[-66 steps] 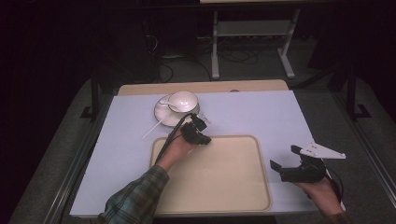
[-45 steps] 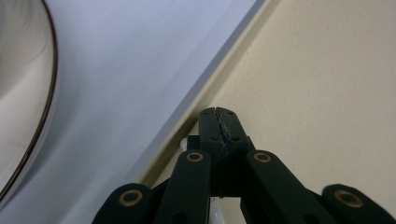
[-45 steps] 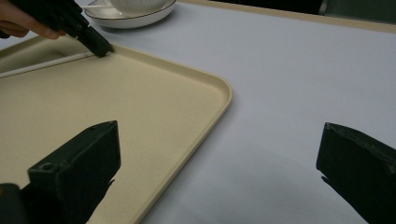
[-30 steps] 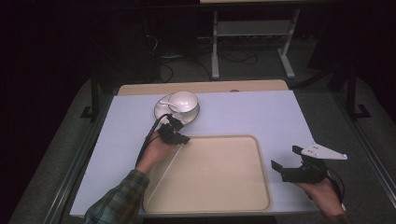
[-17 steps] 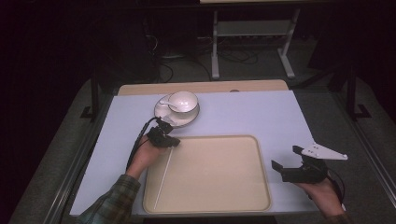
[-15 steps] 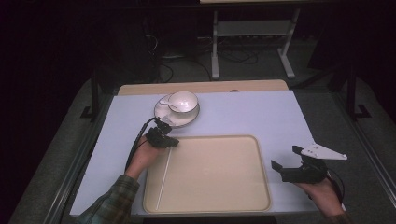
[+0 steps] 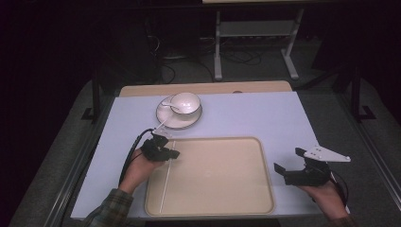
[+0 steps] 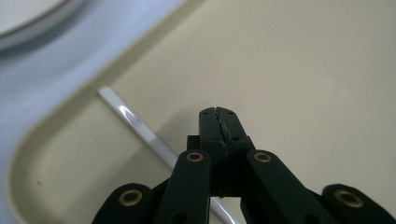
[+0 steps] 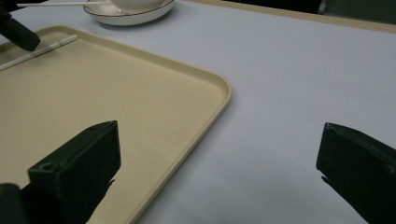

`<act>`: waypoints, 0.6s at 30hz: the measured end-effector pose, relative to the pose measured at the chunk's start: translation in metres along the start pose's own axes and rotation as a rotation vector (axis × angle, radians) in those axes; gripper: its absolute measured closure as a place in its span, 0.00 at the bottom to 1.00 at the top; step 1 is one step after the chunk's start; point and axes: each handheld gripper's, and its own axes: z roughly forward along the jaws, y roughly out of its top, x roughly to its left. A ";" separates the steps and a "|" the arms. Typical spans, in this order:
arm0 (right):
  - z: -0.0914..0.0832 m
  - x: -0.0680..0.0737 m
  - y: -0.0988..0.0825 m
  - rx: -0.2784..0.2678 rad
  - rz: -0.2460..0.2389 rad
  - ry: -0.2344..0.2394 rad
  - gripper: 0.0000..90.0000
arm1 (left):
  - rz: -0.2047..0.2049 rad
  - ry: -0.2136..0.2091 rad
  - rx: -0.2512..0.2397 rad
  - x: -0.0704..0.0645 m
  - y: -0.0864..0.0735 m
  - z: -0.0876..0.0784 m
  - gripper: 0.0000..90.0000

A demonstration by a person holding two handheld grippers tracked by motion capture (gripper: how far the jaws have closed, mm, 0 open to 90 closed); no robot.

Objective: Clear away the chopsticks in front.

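So the left tongs (image 7: pixel 163 151) sit at the far-left corner of the beige tray (image 7: pixel 246 208), and in the left gripper view (image 8: pixel 219 122) the two black jaws are pressed flat together with nothing between them. A long thin white chopstick (image 7: pixel 165 182) lies inside the tray along its left edge, running from the far corner down toward the near edge; in the left gripper view the chopstick (image 8: pixel 140 130) passes just beside and under the closed jaws, not pinched by them. The right tongs (image 7: pixel 289 164) hang over the table (image 7: pixel 265 113) just off the tray's right rim, held in the person's right hand (image 7: pixel 326 198), jaws spread wide apart, and the right gripper view (image 9: pixel 219 168) shows bare lavender tabletop and the tray's rounded corner (image 9: pixel 219 93) between them. Further back on the table there's a white saucer (image 7: pixel 187 120) with a small white bowl (image 7: pixel 185 102) on it and a white spoon (image 7: pixel 168 105) resting beside the bowl on the saucer. A second white stick (image 7: pixel 161 126) leans off the saucer's near-left edge, well clear of both tongs.
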 end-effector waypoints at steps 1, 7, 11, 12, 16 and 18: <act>0.000 0.000 0.000 0.001 0.000 0.000 0.00 | 0.005 0.000 0.000 -0.004 -0.004 -0.002 1.00; 0.000 0.000 0.000 -0.001 0.001 0.001 0.00 | -0.014 0.000 0.009 -0.010 -0.018 -0.003 1.00; 0.001 0.000 0.000 0.001 -0.003 0.001 0.00 | -0.022 0.016 0.025 -0.008 -0.023 -0.003 1.00; 0.001 0.000 0.000 0.001 -0.003 0.001 0.00 | -0.022 0.016 0.025 -0.008 -0.023 -0.003 1.00; 0.000 0.000 0.000 0.001 0.001 -0.002 0.00 | -0.029 0.040 0.034 -0.005 -0.029 -0.007 1.00; 0.000 0.000 0.000 0.003 0.001 -0.002 0.00 | -0.037 0.052 0.032 -0.003 -0.032 -0.010 1.00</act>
